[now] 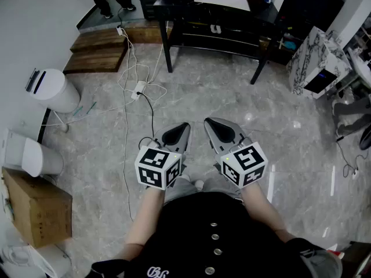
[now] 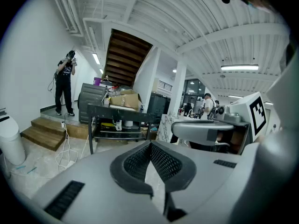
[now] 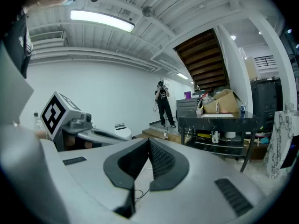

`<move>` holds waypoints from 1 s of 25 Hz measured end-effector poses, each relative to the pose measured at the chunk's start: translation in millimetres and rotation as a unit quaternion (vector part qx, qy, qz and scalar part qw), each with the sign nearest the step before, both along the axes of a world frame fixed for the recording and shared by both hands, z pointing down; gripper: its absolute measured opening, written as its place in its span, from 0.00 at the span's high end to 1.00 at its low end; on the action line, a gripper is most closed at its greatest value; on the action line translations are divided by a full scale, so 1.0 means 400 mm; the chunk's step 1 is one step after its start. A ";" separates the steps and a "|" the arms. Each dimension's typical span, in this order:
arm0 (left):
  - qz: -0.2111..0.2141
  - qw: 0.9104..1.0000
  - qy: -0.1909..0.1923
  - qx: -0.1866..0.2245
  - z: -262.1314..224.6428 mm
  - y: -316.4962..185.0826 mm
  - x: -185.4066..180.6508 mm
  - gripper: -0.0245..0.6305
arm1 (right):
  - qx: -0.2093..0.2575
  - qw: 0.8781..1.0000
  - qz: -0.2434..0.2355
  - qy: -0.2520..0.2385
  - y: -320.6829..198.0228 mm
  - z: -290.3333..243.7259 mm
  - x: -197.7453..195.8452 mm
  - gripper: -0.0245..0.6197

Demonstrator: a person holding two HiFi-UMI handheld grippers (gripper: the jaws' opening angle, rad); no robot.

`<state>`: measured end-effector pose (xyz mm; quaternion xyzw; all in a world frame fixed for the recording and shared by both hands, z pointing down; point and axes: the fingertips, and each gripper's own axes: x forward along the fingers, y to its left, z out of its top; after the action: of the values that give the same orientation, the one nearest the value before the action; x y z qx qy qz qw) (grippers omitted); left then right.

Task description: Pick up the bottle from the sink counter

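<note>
A black counter (image 1: pixel 220 17) with a white basin (image 1: pixel 223 0) stands across the room, also seen in the left gripper view (image 2: pixel 122 111) and the right gripper view (image 3: pixel 219 120). A small bottle with a blue part (image 3: pixel 242 109) stands on its right end beside a cardboard box; it is too small to make out more. My left gripper (image 1: pixel 184 126) and right gripper (image 1: pixel 208 121) hang side by side in front of my body, over the marble floor and far from the counter. Both sets of jaws meet at the tips with nothing between them (image 2: pixel 150 143) (image 3: pixel 149 140).
White cables and a power strip (image 1: pixel 138 88) trail over the floor between me and the counter. Wooden steps (image 1: pixel 95 51) lie at the back left, where a person (image 2: pixel 64 83) stands. White bins (image 1: pixel 52 90) and a cardboard box (image 1: pixel 35 204) line the left wall. A marble-patterned cabinet (image 1: pixel 316 62) stands right.
</note>
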<state>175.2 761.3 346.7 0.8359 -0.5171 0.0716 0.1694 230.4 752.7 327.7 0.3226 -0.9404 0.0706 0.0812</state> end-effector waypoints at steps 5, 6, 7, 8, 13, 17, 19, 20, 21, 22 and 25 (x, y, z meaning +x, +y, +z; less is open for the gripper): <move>-0.004 1.000 -0.022 0.002 -0.005 -0.007 -0.026 0.94 | -0.009 1.000 0.007 0.015 -0.006 0.023 0.004 0.98; -0.001 1.000 -0.031 -0.002 0.005 -0.008 -0.029 0.94 | -0.009 1.000 0.006 0.016 -0.007 0.022 -0.002 0.98; 0.003 0.999 -0.040 -0.007 0.017 -0.008 -0.031 0.94 | -0.007 1.000 0.006 0.017 -0.008 0.018 -0.009 0.98; 0.007 0.999 -0.048 -0.012 0.029 -0.008 -0.033 0.94 | -0.004 1.000 0.006 0.018 -0.011 0.017 -0.015 0.98; 0.020 0.998 -0.050 -0.028 0.058 -0.007 -0.031 0.94 | -0.009 0.999 0.018 0.026 -0.023 0.037 -0.017 0.98; 0.037 0.998 -0.050 -0.021 0.050 -0.017 -0.020 0.94 | -0.014 0.999 0.018 0.032 -0.021 0.049 -0.025 0.98; 0.047 0.998 -0.049 -0.017 0.045 -0.021 -0.022 0.94 | -0.015 1.000 0.014 0.022 -0.020 0.043 -0.041 0.98; 0.050 0.997 -0.050 -0.018 0.045 -0.022 -0.025 0.94 | -0.015 1.000 0.009 0.014 -0.018 0.039 -0.051 0.97; 0.051 0.997 -0.051 -0.019 0.047 -0.023 -0.030 0.94 | -0.016 1.000 0.004 0.007 -0.016 0.036 -0.060 0.97; 0.052 0.997 -0.050 -0.020 0.048 -0.025 -0.036 0.94 | -0.016 1.000 0.001 0.003 -0.016 0.035 -0.067 0.96; 0.053 0.997 -0.046 -0.019 0.047 -0.041 -0.057 0.94 | -0.022 1.000 0.007 0.016 -0.033 0.063 -0.081 0.96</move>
<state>152.5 744.9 365.6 0.8545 -0.4783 0.1287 0.1566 197.8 739.7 352.7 0.3282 -0.9349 0.0871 0.1030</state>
